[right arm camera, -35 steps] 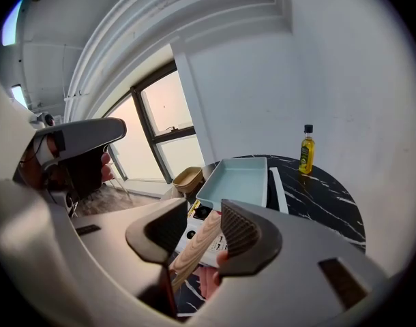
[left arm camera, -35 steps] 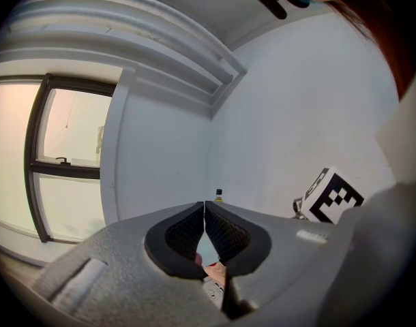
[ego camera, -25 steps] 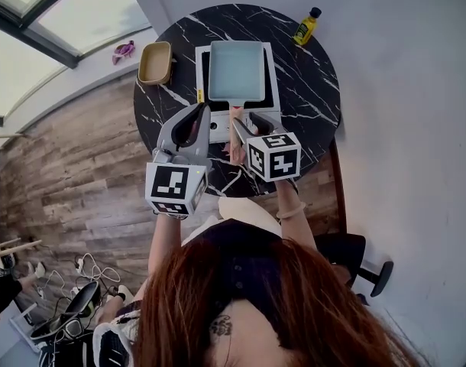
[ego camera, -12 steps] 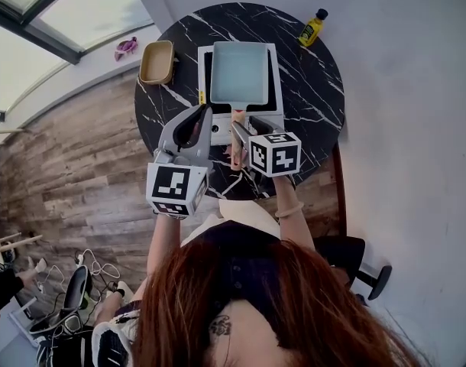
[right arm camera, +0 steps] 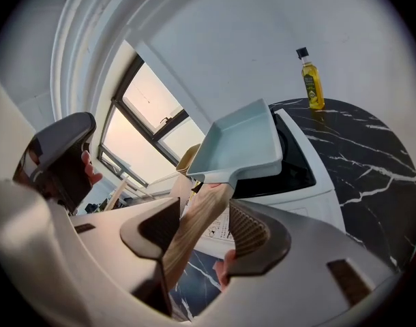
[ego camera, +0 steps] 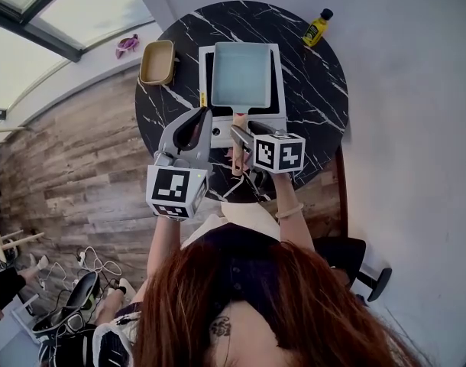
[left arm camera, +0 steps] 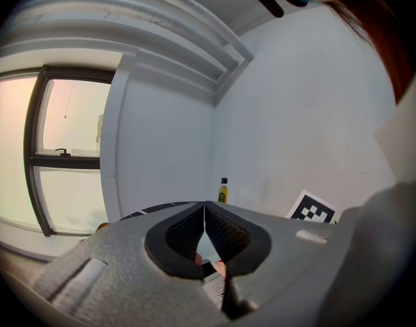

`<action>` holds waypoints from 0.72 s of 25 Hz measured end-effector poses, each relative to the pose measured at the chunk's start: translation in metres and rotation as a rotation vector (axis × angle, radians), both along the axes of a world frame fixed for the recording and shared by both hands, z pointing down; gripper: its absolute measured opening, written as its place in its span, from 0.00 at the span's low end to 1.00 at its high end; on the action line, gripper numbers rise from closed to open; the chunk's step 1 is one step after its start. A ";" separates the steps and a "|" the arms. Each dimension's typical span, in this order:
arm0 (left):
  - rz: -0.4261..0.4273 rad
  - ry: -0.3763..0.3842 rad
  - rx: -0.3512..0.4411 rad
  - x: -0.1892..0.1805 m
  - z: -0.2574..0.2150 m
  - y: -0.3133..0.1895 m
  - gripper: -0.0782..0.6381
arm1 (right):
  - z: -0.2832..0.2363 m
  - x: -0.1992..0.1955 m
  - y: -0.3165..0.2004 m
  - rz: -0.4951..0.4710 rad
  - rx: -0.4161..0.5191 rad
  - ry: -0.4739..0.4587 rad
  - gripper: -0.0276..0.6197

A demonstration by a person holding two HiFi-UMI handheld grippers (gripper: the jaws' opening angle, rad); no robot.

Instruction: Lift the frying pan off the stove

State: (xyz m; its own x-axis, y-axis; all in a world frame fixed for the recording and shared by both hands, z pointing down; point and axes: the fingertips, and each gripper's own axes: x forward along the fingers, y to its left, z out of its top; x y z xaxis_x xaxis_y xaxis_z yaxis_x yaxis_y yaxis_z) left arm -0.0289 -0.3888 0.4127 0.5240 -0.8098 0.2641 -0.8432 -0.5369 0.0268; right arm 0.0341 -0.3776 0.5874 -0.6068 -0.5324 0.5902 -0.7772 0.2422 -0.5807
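Observation:
A pale blue rectangular frying pan (ego camera: 237, 73) (right arm camera: 239, 145) rests on the white stove (ego camera: 218, 132) (right arm camera: 296, 182). Its wooden handle (ego camera: 236, 121) (right arm camera: 198, 223) points toward me. My right gripper (ego camera: 247, 132) (right arm camera: 204, 206) straddles that handle. Its jaws have just been opening and stand wide, with the handle slanting between them and a gap at the right pad. My left gripper (ego camera: 205, 115) (left arm camera: 205, 206) hovers left of the handle above the stove's front, shut with its pads meeting and nothing between them.
The stove stands on a round black marble table (ego camera: 309, 90). A beige dish (ego camera: 156, 61) lies left of the stove. A yellow oil bottle (ego camera: 317, 27) (right arm camera: 310, 80) (left arm camera: 223, 191) stands at the far right edge. A chair (ego camera: 355, 254) is at my right.
My right gripper has sunk a little over the handle and rolled, its marker cube shifting slightly right. The left gripper has stayed where it was.

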 end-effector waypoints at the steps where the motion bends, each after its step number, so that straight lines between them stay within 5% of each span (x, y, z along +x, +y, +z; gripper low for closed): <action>1: 0.000 -0.001 -0.003 0.000 0.001 0.000 0.13 | 0.001 -0.001 0.000 0.002 -0.008 -0.016 0.41; 18: -0.014 -0.014 -0.036 -0.002 0.014 -0.007 0.13 | 0.014 -0.016 -0.003 0.011 -0.177 -0.333 0.43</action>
State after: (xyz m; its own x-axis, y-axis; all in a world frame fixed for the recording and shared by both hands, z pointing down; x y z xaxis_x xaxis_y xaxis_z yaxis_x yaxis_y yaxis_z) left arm -0.0310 -0.3954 0.4268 0.5089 -0.8066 0.3006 -0.8509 -0.5243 0.0336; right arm 0.0178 -0.3804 0.6015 -0.7757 -0.4473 0.4453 -0.5410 0.1078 -0.8341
